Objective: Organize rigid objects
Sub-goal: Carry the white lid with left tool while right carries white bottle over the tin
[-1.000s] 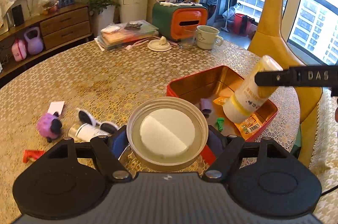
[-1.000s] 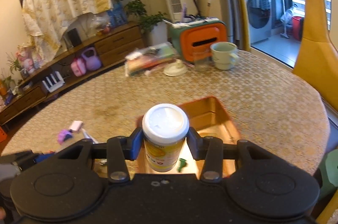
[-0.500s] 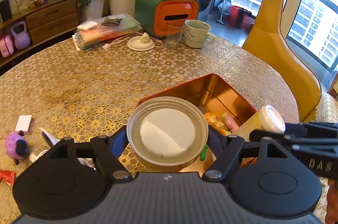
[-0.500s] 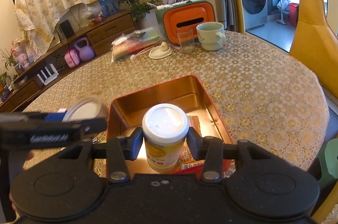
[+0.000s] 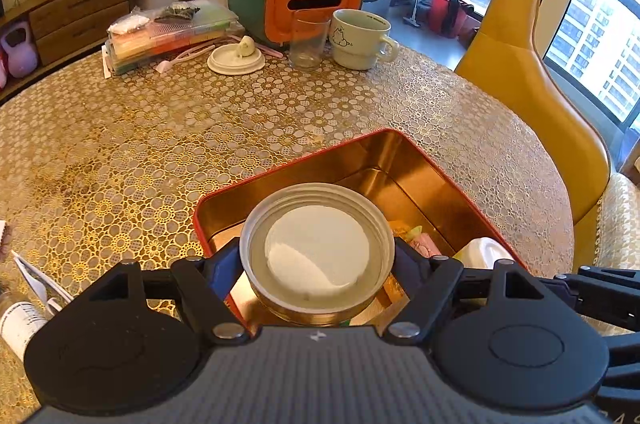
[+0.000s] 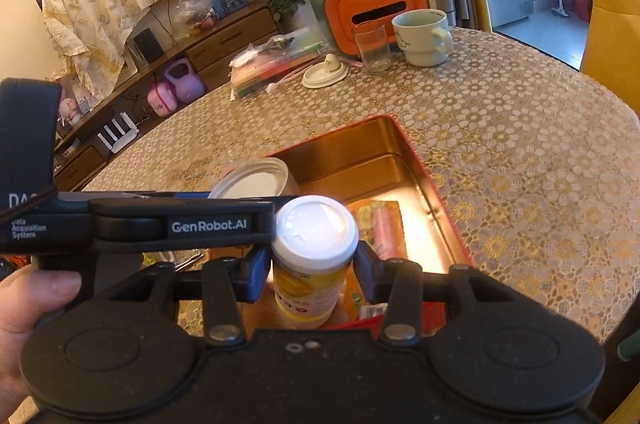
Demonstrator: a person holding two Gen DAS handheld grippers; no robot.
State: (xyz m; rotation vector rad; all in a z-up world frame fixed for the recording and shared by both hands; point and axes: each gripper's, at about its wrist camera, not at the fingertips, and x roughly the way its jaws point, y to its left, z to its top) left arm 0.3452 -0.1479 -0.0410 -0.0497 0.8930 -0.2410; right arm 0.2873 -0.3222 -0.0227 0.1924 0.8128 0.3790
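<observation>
Now both hands are hanging over the red-rimmed gold metal tin [image 5: 416,164] on the tabletop [image 5: 160,144]. Left tool [image 5: 318,264] is gripping a round silver-rimmed white-centred lid [image 5: 318,252], spread wide; right tool [image 6: 314,266] is pinching a white-capped yellow plastic bottle [image 6: 308,288] upright, both apparently poised for dropping inside.

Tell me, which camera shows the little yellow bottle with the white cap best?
The right wrist view: the yellow bottle sits centre frame between the right tool's fingers, over the gold tin, with its cap and label visible. The left wrist view shows only a bit of its white cap behind the left tool.
</observation>
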